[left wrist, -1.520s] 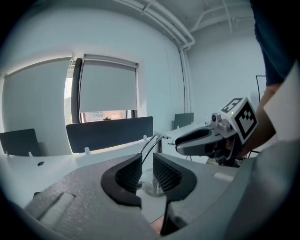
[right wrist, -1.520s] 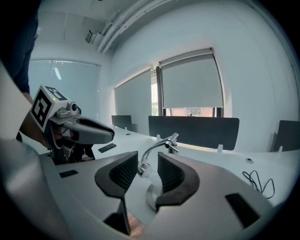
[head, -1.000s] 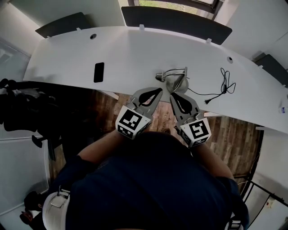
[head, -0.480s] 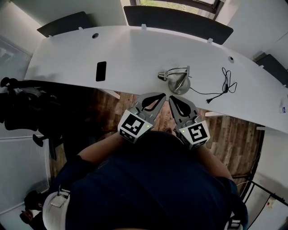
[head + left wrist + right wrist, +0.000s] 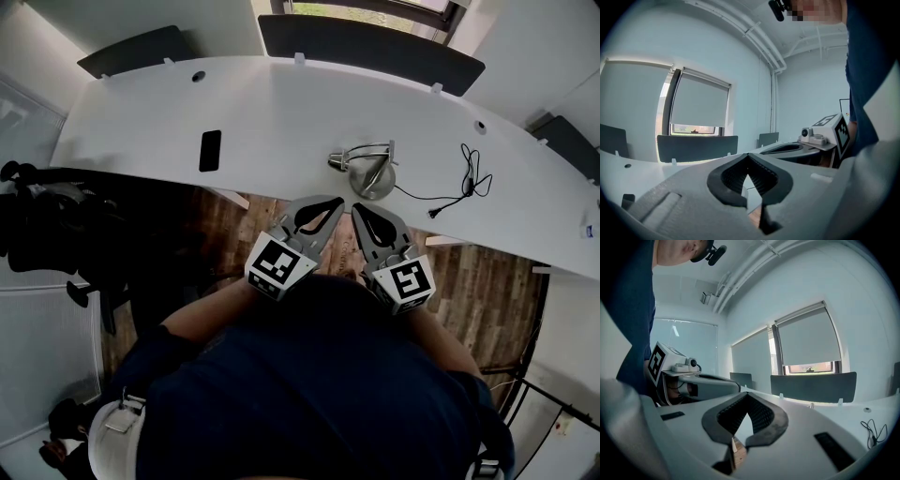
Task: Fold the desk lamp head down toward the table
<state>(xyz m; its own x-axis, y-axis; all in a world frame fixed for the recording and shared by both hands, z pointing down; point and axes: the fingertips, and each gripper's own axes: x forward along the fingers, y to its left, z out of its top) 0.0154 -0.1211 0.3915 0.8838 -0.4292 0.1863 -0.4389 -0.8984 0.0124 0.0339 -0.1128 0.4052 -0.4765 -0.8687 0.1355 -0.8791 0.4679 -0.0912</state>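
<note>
Resting near the front edge of the white table (image 5: 281,103), the desk lamp (image 5: 367,171) is seen just beyond both grippers. The left gripper (image 5: 335,202) and right gripper (image 5: 357,208) are held side by side, each closed on nothing.

Right hand-held gripper (image 5: 747,395), jaws together, empty

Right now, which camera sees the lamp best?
The head view: the whole lamp shows from above, standing on the desk near its front edge. Neither gripper view shows it at all.
</note>
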